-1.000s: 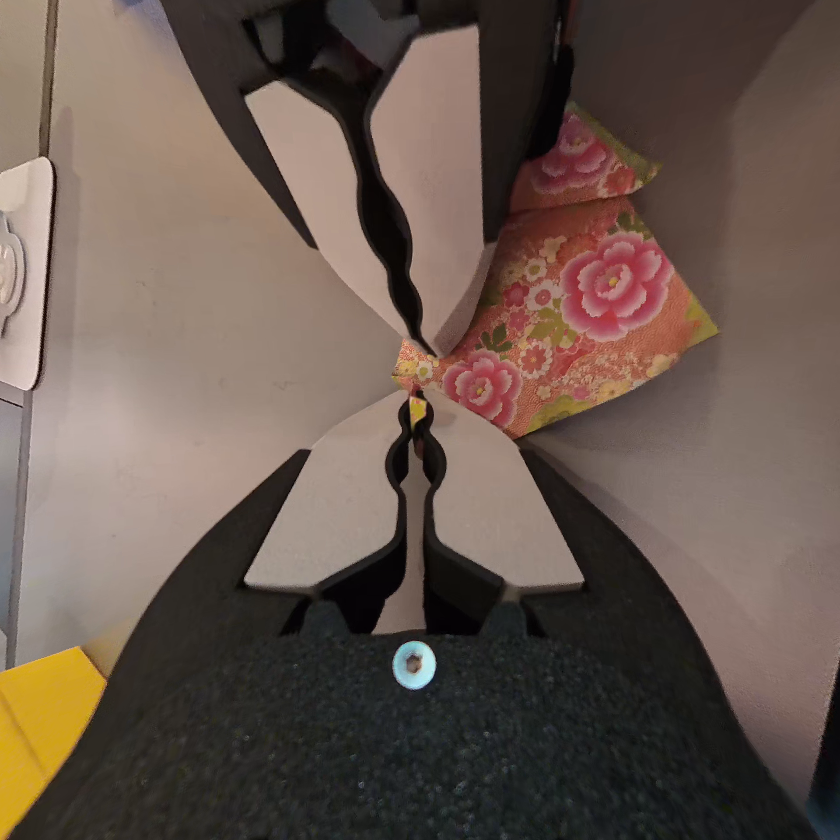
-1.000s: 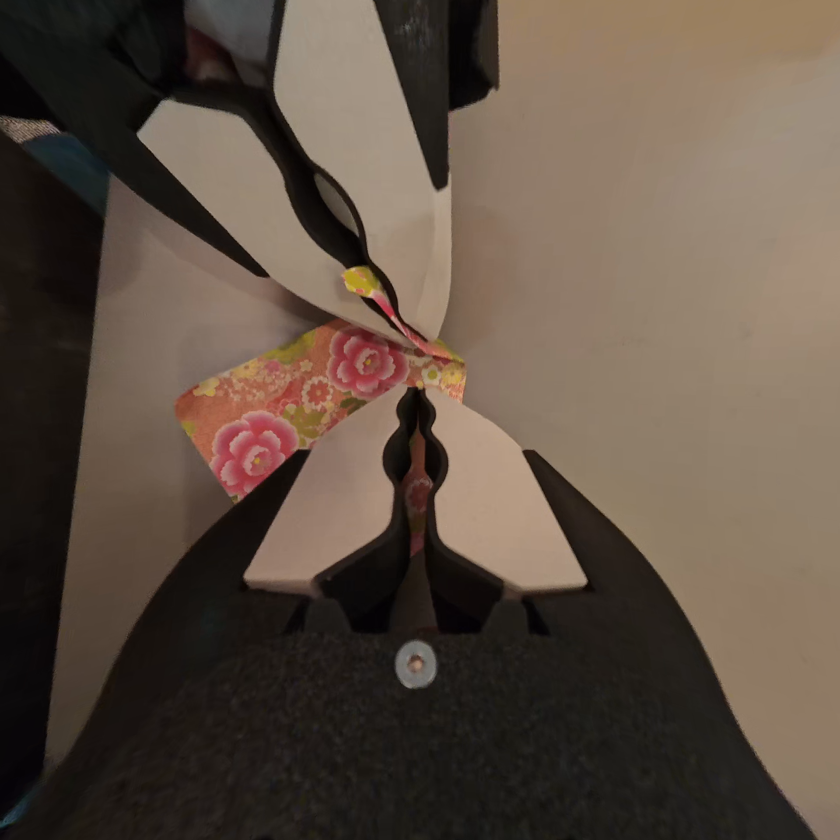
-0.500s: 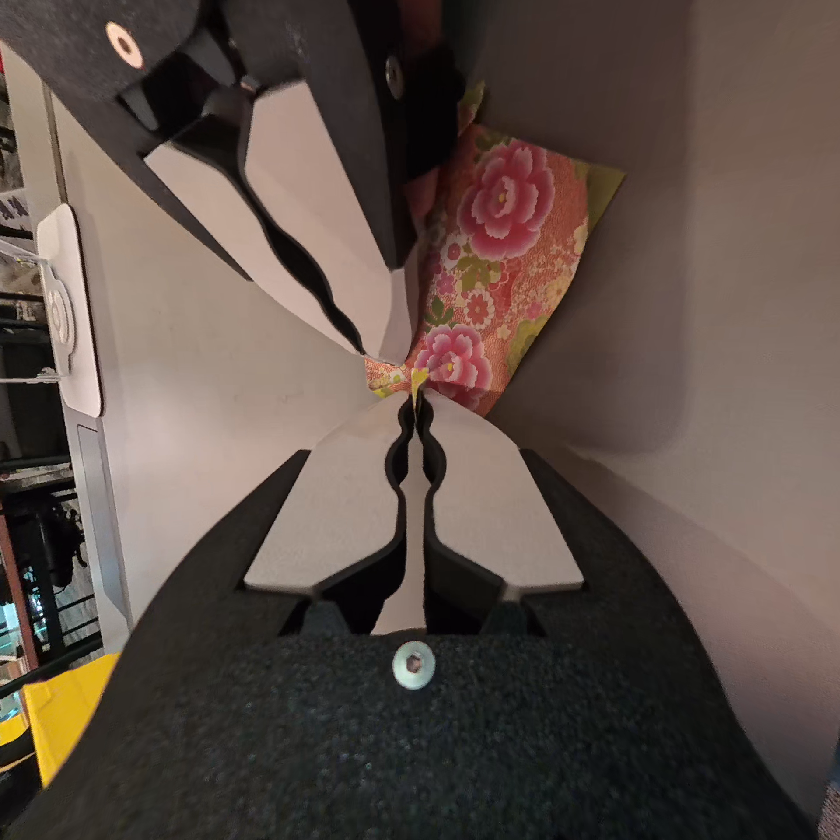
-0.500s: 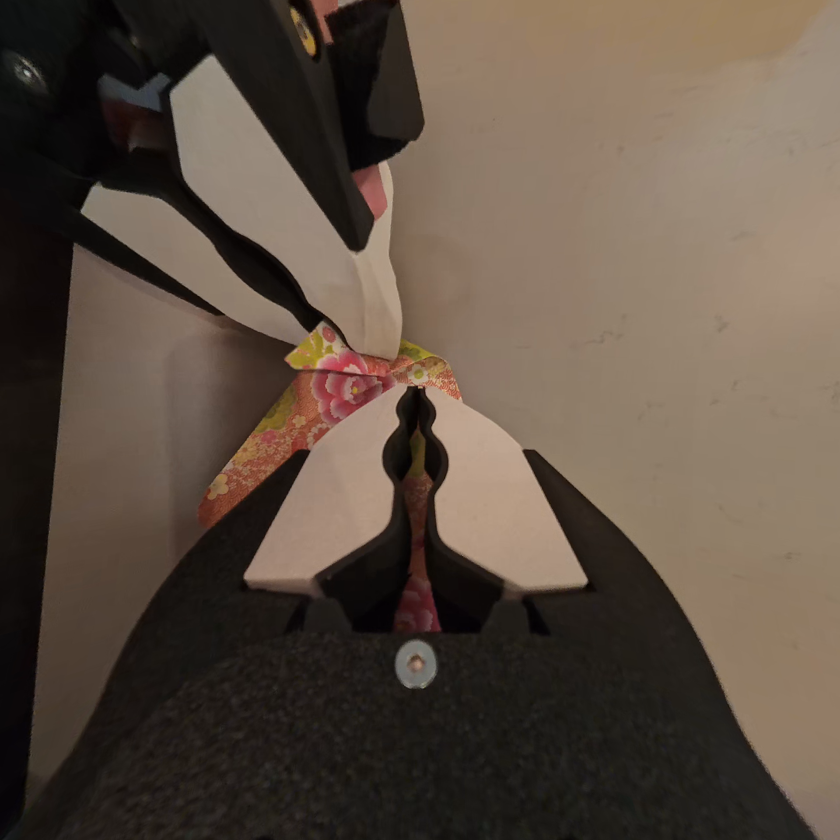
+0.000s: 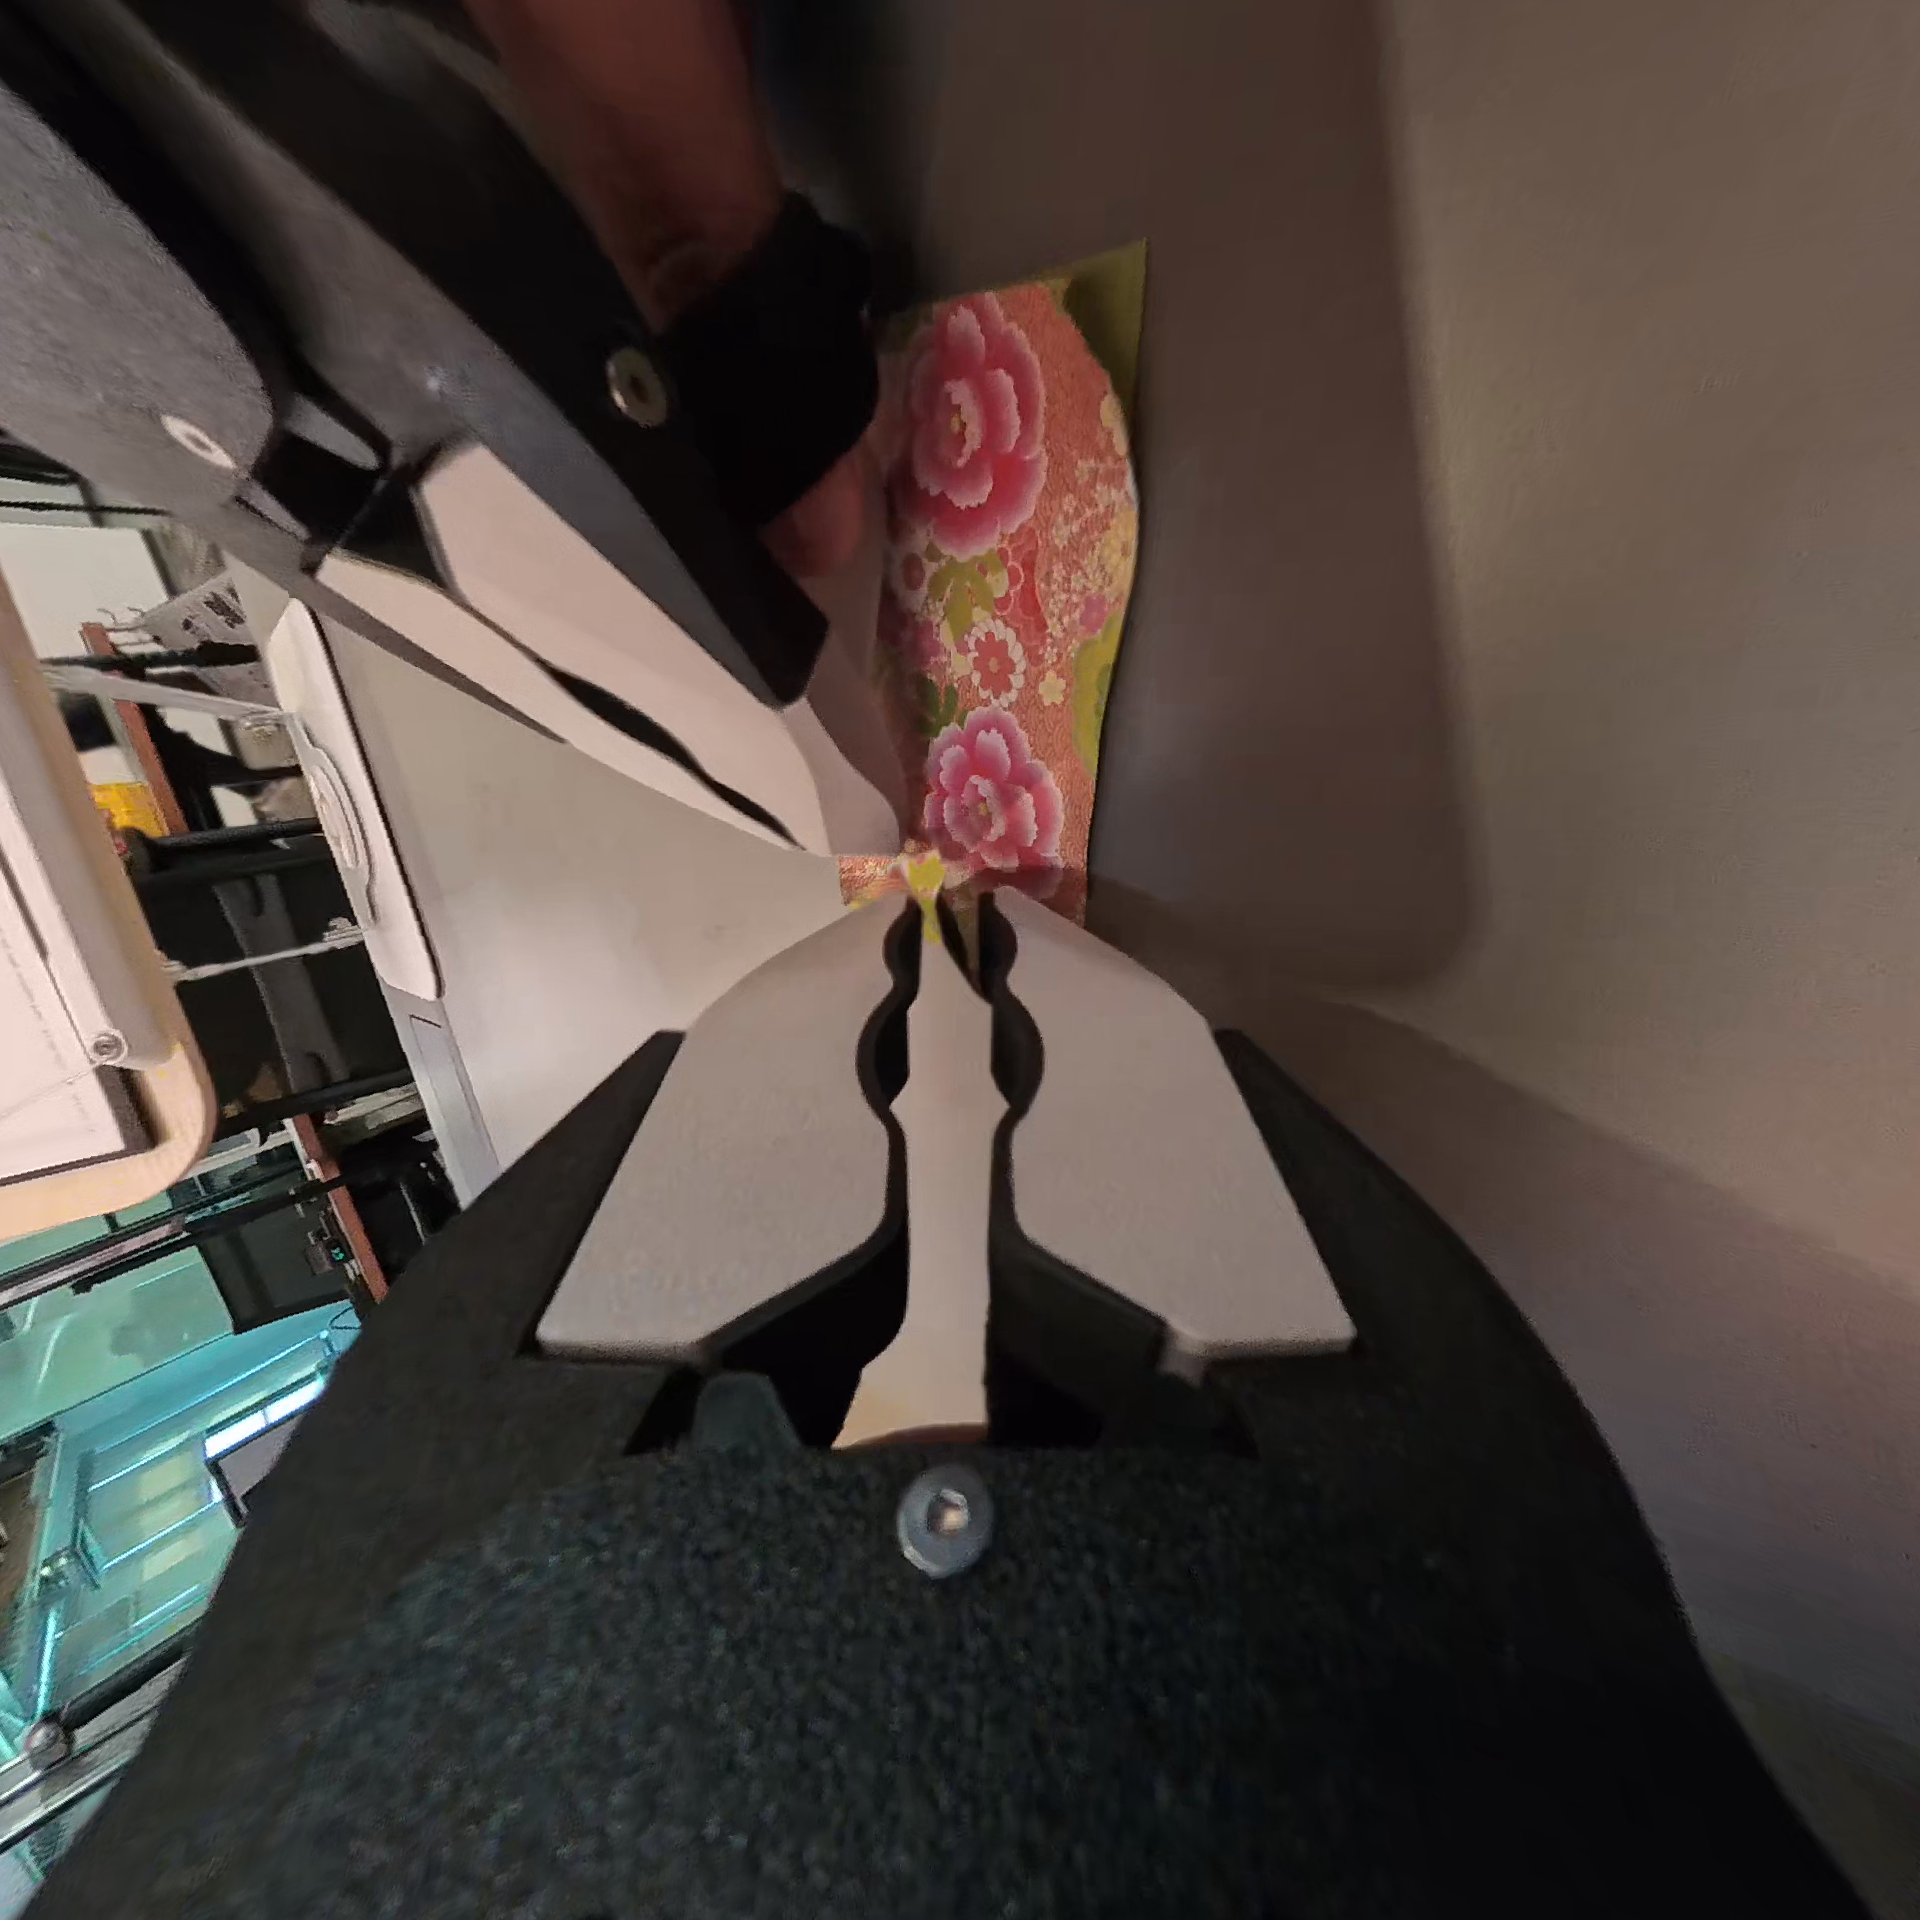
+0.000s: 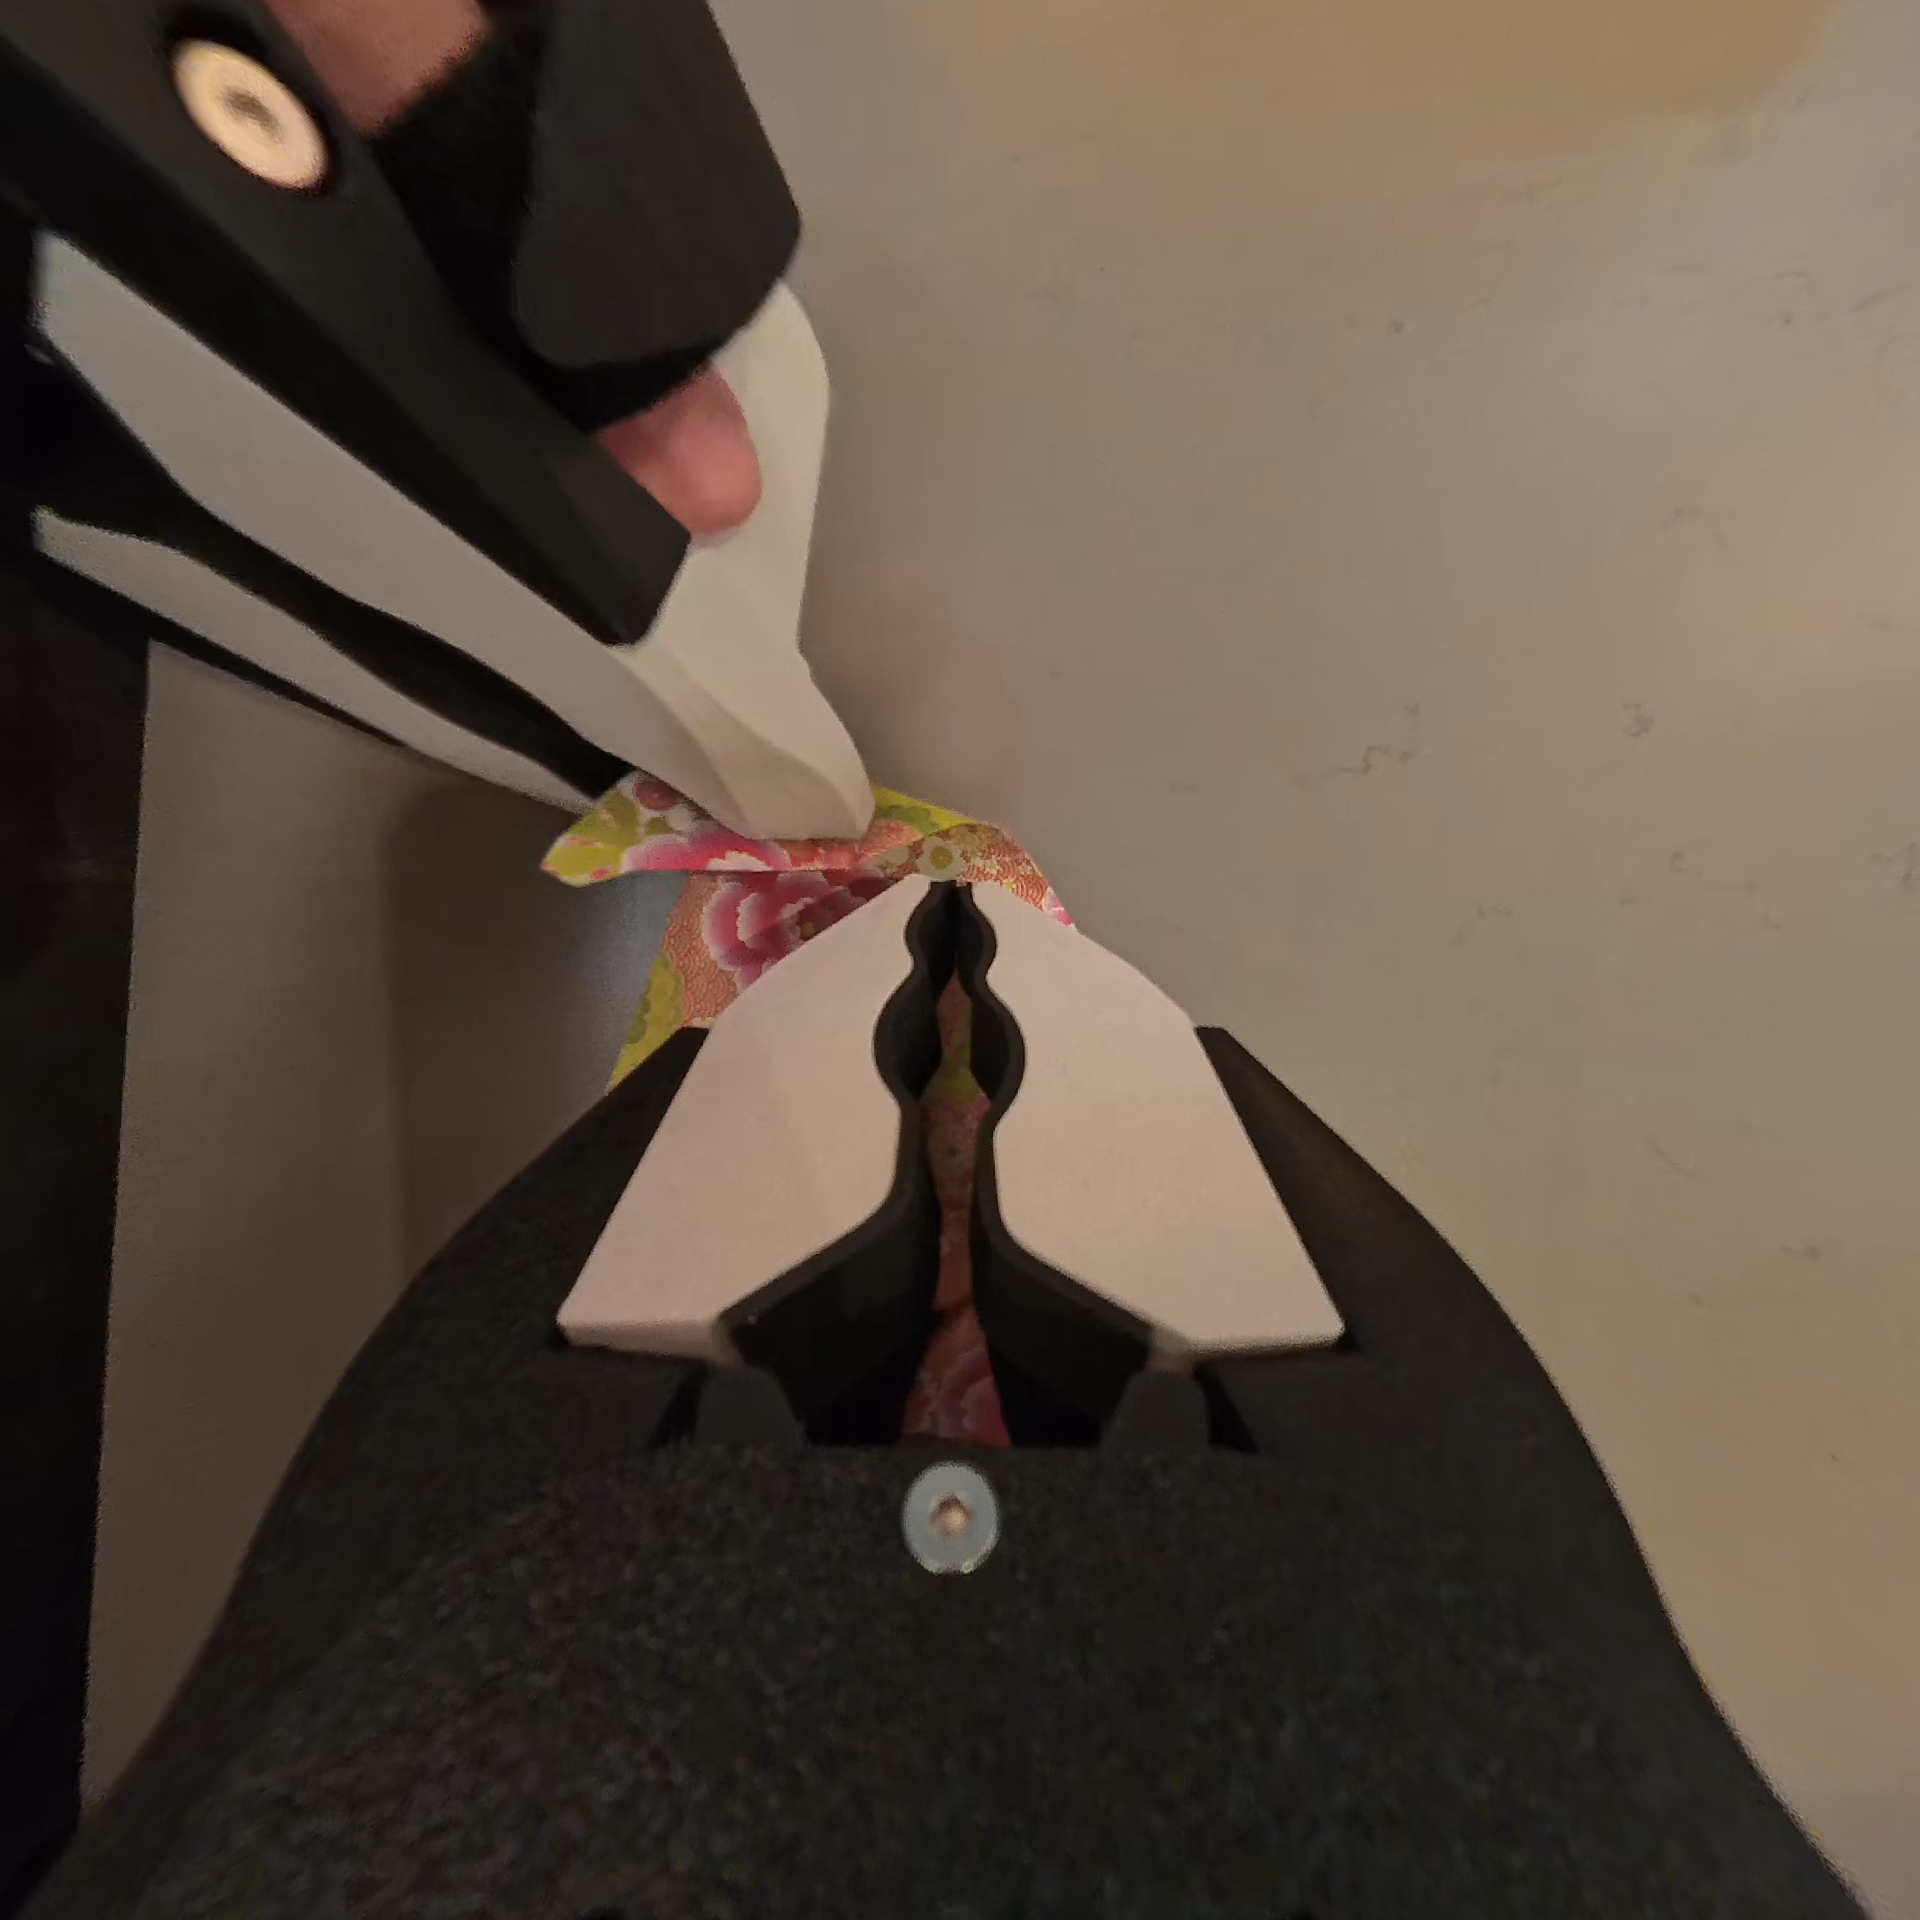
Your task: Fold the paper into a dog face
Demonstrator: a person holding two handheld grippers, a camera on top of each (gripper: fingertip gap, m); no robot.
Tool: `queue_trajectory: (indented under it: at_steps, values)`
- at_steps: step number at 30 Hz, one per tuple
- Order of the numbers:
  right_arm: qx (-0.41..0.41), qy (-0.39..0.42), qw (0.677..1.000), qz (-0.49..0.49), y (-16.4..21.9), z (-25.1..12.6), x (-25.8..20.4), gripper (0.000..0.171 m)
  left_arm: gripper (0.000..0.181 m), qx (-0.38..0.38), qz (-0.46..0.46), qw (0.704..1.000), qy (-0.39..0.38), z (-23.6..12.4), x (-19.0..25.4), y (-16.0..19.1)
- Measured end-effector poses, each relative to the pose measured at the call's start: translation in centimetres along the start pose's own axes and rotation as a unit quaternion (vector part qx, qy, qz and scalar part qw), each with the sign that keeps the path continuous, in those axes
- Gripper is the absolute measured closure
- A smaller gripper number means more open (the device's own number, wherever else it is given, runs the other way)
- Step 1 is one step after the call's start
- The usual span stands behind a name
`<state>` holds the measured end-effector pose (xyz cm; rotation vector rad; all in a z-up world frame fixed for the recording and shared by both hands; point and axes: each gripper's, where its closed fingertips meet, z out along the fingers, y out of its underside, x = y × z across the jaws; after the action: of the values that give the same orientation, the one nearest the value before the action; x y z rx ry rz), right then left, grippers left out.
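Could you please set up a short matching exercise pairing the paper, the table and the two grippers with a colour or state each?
Things:
1. floral paper
2. table
3. left gripper
4. right gripper

Descriptions:
A. plain pale surface
B. pink flowers on orange, green edges
C. paper runs deep between its fingers
D. pinches only a yellow-green tip of paper

Pairs: 1-B, 2-A, 3-D, 4-C

both pictures are dim and warm, with wide-angle bending that stretches everything toward the edges. in the left wrist view the table carries a broad soft shadow behind the flowered paper, and the clutter at the left edge is smeared and out of focus. in the right wrist view the left gripper is motion-blurred, and light glows from the top right.
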<state>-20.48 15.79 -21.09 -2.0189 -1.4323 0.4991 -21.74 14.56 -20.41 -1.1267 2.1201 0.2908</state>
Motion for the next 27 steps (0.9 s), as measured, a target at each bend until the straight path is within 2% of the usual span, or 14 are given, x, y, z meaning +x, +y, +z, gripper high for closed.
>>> queue_trajectory:
  at_steps: [7, 13, 21, 27]
  values:
    - [0.001, -0.001, 1.0, 0.01, 0.0, 0.0, 0.0, 0.171, 0.169, 0.02, -0.028, 0.998, 0.047, -0.6, 1.3, -0.9]
    - [0.001, 0.002, 1.0, 0.01, 0.0, 0.0, 0.0, 0.171, 0.173, 0.006, 0.014, 0.998, 0.057, -0.9, 1.9, -0.4]
    - [0.001, -0.017, 0.999, 0.04, 0.0, -0.1, 0.1, 0.171, 0.176, 0.003, 0.014, 0.993, 0.114, -0.8, 2.1, 0.2]
    - [0.016, -0.043, 0.996, 0.074, 0.1, -1.4, 0.4, 0.171, 0.178, -0.009, 0.009, 0.992, 0.124, -0.7, 1.8, 0.6]
